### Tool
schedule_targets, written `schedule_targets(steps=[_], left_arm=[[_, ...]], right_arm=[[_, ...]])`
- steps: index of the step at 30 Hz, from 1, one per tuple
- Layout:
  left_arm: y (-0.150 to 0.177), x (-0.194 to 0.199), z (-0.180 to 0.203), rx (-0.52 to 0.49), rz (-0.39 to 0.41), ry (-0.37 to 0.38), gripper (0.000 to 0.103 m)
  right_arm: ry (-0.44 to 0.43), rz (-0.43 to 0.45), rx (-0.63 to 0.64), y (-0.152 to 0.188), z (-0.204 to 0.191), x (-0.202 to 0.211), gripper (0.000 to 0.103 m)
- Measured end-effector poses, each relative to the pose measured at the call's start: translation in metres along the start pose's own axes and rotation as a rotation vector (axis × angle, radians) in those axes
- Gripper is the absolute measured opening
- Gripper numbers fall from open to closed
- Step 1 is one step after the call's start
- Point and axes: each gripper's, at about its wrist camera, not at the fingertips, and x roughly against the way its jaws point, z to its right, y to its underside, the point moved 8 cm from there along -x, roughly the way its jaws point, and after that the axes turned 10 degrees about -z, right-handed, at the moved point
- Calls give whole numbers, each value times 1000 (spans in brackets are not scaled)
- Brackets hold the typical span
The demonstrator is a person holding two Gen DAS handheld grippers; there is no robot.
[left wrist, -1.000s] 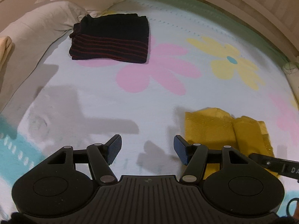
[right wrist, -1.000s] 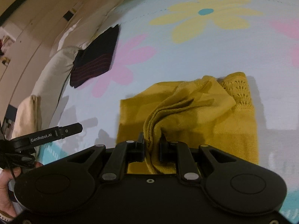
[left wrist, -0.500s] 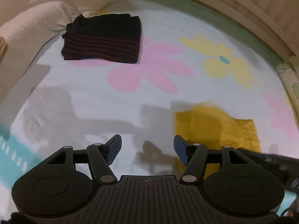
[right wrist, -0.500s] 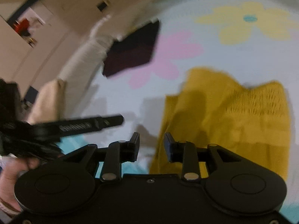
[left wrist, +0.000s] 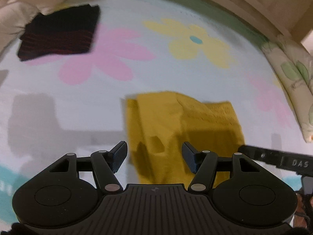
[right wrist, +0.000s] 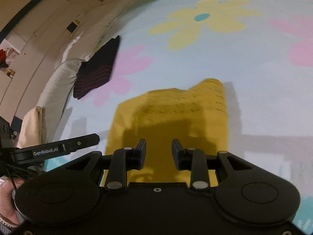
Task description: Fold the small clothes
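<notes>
Your right gripper (right wrist: 158, 151) has its fingers apart with nothing between them; the jaws were closed on a fold of the yellow garment (right wrist: 172, 121) a moment ago and they have just been opening, so the cloth is now free. It hangs over the near part of that garment, and its shadow falls on the cloth.

Your left gripper (left wrist: 154, 156) is wide open and empty. It points at the near left part of the same yellow garment, which lies below and in front of the fingers, not touching the pads.

The yellow garment lies folded on the bedsheet (right wrist: 254, 78), which is pale with pink and yellow flowers. The view is a little blurred, so the folds are not clear.

Far on the left, a dark striped garment (left wrist: 58, 33) lies folded, next to a white pillow (right wrist: 58, 82), well apart from the yellow one.
</notes>
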Motion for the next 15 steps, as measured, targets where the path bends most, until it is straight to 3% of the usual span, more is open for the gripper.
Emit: schedule_targets(steps=[6, 7, 8, 10, 12, 15], left_arm=[[7, -31, 14, -33, -70, -34, 59], [9, -36, 16, -35, -76, -36, 52], [11, -37, 16, -31, -63, -44, 36], [13, -35, 14, -9, -17, -44, 21], [14, -31, 8, 26, -19, -22, 17], [18, -28, -2, 13, -4, -62, 16]], right_arm=[[35, 15, 4, -1, 20, 9, 45], [42, 15, -3, -1, 25, 11, 50], [46, 17, -9, -2, 28, 11, 52], [50, 16, -24, -2, 39, 13, 56], [43, 12, -39, -2, 46, 14, 56], [40, 12, -51, -3, 54, 14, 62]])
